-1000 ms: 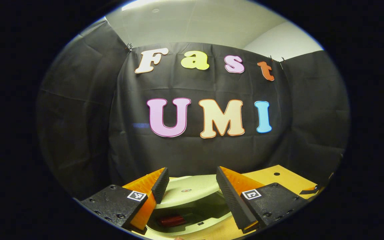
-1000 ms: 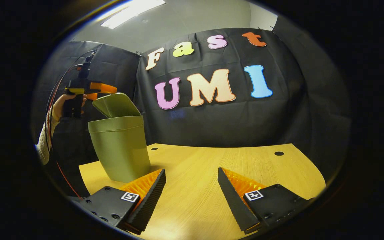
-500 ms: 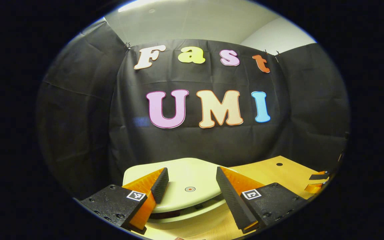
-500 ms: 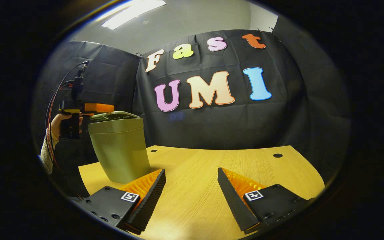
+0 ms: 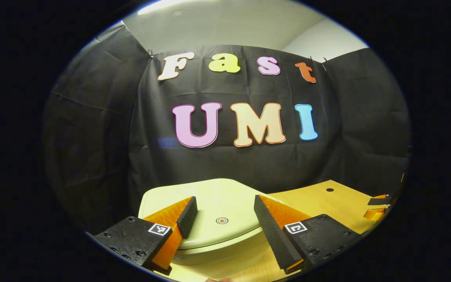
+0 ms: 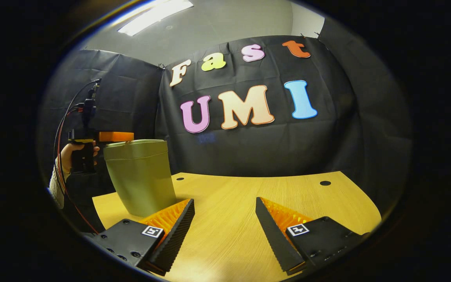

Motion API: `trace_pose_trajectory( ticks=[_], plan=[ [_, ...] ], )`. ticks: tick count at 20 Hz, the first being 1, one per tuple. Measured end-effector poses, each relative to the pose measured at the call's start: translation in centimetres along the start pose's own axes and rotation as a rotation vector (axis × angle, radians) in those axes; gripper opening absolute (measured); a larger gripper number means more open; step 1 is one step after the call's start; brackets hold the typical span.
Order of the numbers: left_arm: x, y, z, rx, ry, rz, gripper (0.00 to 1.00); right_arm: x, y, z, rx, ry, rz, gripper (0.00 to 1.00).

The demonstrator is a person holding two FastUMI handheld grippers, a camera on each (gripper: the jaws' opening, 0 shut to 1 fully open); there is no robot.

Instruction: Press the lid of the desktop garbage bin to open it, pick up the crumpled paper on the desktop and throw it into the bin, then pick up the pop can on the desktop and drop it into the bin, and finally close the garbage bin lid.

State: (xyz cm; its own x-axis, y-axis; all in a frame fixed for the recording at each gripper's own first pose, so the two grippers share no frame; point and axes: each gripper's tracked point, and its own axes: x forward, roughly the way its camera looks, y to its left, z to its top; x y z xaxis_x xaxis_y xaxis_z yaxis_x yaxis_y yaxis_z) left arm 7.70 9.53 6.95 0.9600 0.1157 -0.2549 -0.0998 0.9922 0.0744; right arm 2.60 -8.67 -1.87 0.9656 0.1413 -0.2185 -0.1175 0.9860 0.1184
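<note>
The pale green bin [image 6: 141, 178] stands at the table's left end, its lid [image 6: 135, 144] lying flat and shut on the rim. In the left gripper view the lid [image 5: 210, 196] spreads just under my left gripper [image 5: 225, 201], which is open, its fingers apart over the lid's small round mark [image 5: 221, 220]. From the right gripper view, a hand [image 6: 68, 154] holds that left gripper [image 6: 110, 136] level at the lid's near-left edge. My right gripper [image 6: 224, 203] hangs open over bare wood, nothing between its fingers, to the right of the bin.
The light wooden table [image 6: 249, 196] runs right from the bin, with small dark holes [image 6: 324, 183] near its back edge. Red and black cables [image 6: 63, 125] trail from the left gripper. Black cloth walls close in behind and at both sides.
The bin lid has swung from tilted open down to flat and shut, covering the red can inside. My left gripper came down with it. The right gripper barely moved.
</note>
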Motion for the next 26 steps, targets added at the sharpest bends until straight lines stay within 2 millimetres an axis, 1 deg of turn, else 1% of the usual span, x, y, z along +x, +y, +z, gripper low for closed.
trace_pose_trajectory(
  ticks=[2, 3, 4, 5, 9, 12, 13, 14, 18, 20, 24, 25, 26],
  plan=[
    [-0.2, 0.1, 0.1, 0.005, -0.022, 0.001, 0.91, 0.0, 0.1, -0.1, -0.002, 0.001, 0.000, 0.98],
    [-0.2, 0.1, 0.2, 0.004, -0.028, -0.001, 0.94, 0.0, 0.1, -0.1, -0.004, 0.003, -0.001, 0.98],
    [-0.2, 0.1, 0.1, -0.005, -0.033, 0.000, 0.92, 0.0, 0.0, -0.2, -0.004, 0.006, -0.001, 0.99],
    [-0.2, 0.1, 0.0, -0.014, -0.032, 0.001, 0.94, 0.0, 0.1, -0.4, -0.004, 0.010, -0.001, 0.99],
    [-0.2, 0.1, -0.3, 0.011, -0.027, -0.002, 0.93, 0.1, 0.3, -0.5, -0.008, 0.017, 0.002, 0.99],
    [-0.4, 0.1, -0.4, 0.005, -0.020, -0.003, 0.94, 0.2, 0.4, -0.7, -0.007, 0.022, 0.006, 0.99],
    [-0.4, 0.1, -0.3, -0.002, -0.027, -0.001, 0.93, 0.2, 0.5, -0.6, -0.007, 0.021, 0.006, 0.99],
    [-0.4, 0.1, -0.1, -0.008, -0.038, -0.001, 0.94, 0.3, 0.5, -0.5, -0.008, 0.020, 0.007, 0.99],
    [-0.4, 0.1, -0.4, 0.011, -0.049, 0.012, 0.94, 0.4, 0.9, -0.8, -0.014, 0.026, 0.013, 0.99],
    [-0.5, 0.1, -0.1, 0.025, -0.074, 0.023, 0.95, 0.5, 1.0, -1.0, -0.014, 0.034, 0.016, 0.99],
    [-0.5, 0.1, -0.5, 0.031, -0.070, 0.039, 0.96, 0.4, 1.4, -0.9, -0.019, 0.035, 0.024, 0.99],
    [-0.6, -0.1, -0.4, 0.031, -0.070, 0.033, 0.94, 0.3, 1.4, -0.9, -0.020, 0.032, 0.025, 0.99],
    [-0.7, -0.2, -0.4, 0.025, -0.066, 0.027, 0.96, 0.3, 1.5, -0.9, -0.020, 0.031, 0.027, 0.99]
  ],
)
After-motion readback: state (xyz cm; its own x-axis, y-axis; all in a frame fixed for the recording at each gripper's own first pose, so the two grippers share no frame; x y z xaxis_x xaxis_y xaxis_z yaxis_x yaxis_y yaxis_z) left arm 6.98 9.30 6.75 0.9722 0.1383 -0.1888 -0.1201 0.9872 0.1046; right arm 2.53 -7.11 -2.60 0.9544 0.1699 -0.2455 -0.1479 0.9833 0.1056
